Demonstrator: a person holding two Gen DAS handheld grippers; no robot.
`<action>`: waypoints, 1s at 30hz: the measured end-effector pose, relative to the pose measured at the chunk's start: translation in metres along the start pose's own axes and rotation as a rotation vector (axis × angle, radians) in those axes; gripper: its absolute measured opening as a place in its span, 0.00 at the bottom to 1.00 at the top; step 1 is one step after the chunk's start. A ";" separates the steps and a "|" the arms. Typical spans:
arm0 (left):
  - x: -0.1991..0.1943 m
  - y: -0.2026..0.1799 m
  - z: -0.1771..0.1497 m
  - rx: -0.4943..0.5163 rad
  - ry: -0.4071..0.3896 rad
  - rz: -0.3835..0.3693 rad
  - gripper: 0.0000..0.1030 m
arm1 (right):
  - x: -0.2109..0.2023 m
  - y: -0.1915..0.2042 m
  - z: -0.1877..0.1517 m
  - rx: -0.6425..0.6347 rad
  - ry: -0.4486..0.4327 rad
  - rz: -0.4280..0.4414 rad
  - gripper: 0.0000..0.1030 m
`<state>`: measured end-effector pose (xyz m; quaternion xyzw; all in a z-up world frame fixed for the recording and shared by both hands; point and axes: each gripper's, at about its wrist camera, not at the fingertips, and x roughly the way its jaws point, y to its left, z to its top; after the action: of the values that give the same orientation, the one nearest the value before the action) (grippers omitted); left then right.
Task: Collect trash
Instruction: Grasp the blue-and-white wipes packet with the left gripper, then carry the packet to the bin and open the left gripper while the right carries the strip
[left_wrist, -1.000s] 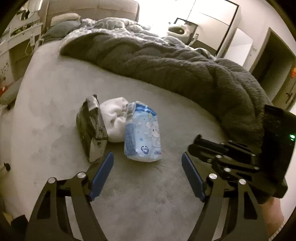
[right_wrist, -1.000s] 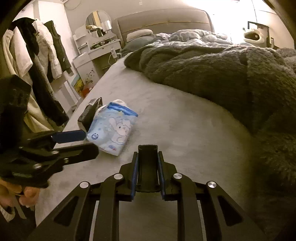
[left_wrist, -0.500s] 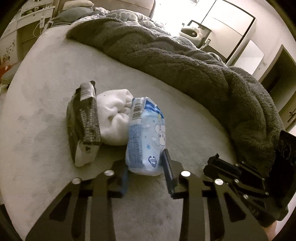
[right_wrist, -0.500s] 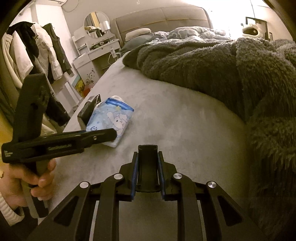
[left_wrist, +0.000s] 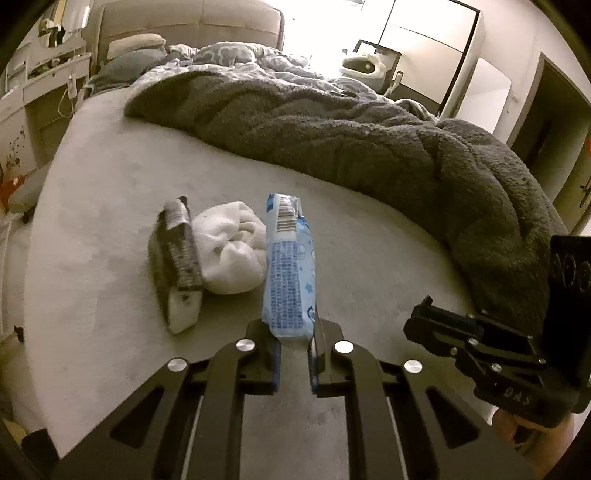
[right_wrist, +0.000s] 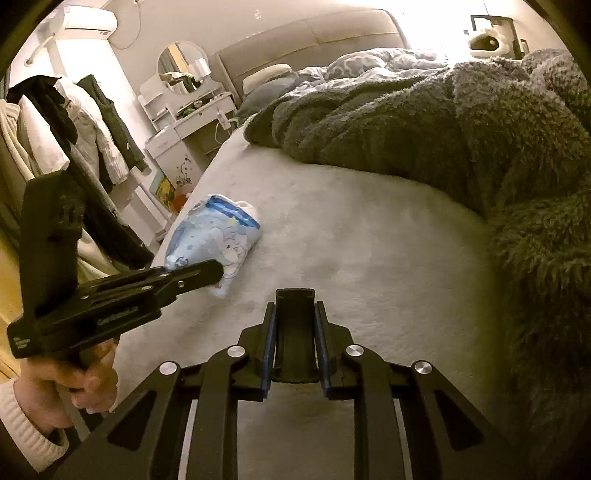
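Pale blue packet (left_wrist: 291, 273) printed with white cartoon figure, stars, and barcode; white sock (left_wrist: 231, 254) at its nine o'clock; black-and-white wrapper (left_wrist: 177, 262) beyond. Grey sheet (left_wrist: 110, 206); dark grey fleece blanket (left_wrist: 369, 147) at one o'clock.

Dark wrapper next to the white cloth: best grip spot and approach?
Pinch the dark wrapper across its thin width near the near end, coming from the bed's front edge along its length. It stands narrow on edge; the white cloth crowds its right side, so keep the pads low and slim.
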<state>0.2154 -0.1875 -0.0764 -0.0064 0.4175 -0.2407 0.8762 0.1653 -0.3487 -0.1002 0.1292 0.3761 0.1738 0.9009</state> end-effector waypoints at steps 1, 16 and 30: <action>-0.004 0.000 -0.001 0.004 -0.003 0.003 0.12 | -0.001 0.004 0.001 -0.007 -0.001 -0.004 0.19; -0.076 0.001 -0.011 0.059 -0.077 0.013 0.11 | -0.022 0.049 -0.003 -0.041 -0.026 -0.042 0.19; -0.136 0.060 -0.031 0.029 -0.108 0.118 0.11 | -0.005 0.130 0.006 -0.135 -0.026 -0.045 0.19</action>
<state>0.1450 -0.0707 -0.0104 0.0179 0.3655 -0.1938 0.9102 0.1380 -0.2331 -0.0458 0.0619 0.3547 0.1768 0.9160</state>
